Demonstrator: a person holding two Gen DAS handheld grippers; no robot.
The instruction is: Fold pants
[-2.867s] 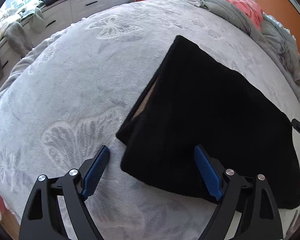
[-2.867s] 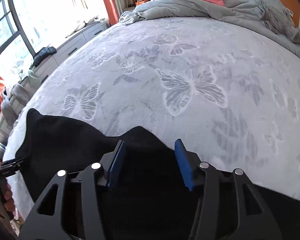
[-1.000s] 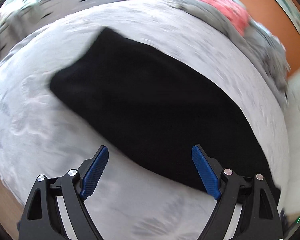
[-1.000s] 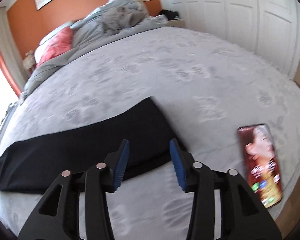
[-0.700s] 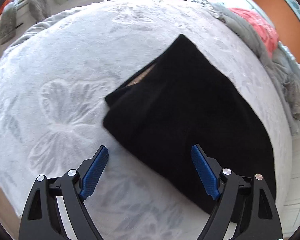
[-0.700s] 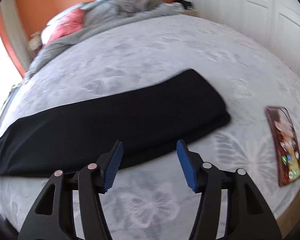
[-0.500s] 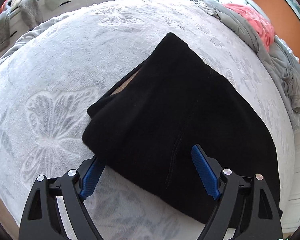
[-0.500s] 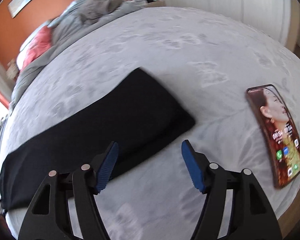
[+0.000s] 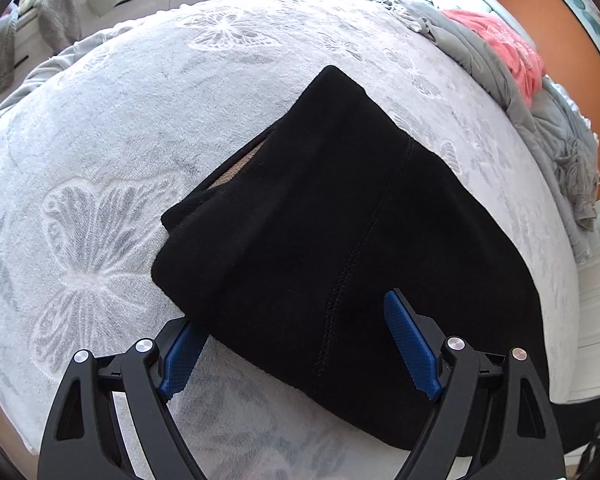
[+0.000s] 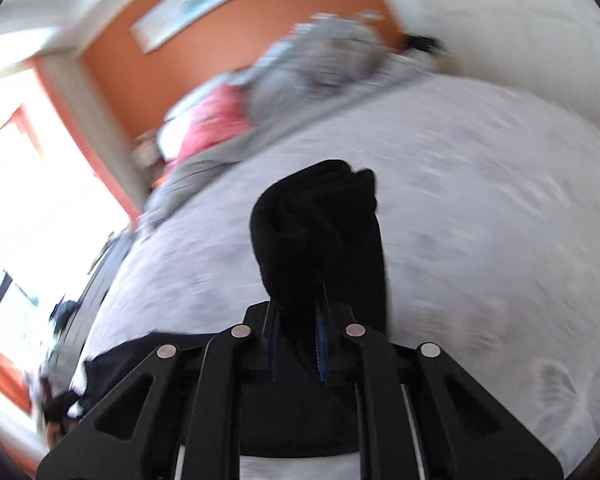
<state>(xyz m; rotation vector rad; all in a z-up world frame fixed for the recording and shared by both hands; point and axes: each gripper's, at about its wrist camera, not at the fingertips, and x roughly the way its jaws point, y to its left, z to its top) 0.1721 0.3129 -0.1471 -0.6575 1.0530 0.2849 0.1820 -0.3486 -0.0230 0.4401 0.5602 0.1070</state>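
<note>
Half a second on, your right tool (image 10: 298,344) has just snapped together on the leg end of the black pants (image 9: 340,216) and lifted it off the bed (image 9: 100,140). Your left tool (image 9: 296,344) hangs spread wide over the waistband end, gripping nothing. From it the pants run away rightward, so the raised end likely travels toward your left.

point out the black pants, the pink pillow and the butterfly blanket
black pants (image 9: 340,220), left wrist view, middle of the folded cloth
pink pillow (image 9: 500,48), left wrist view, its top face
butterfly blanket (image 9: 120,140), left wrist view, bare patch left of the pants
</note>
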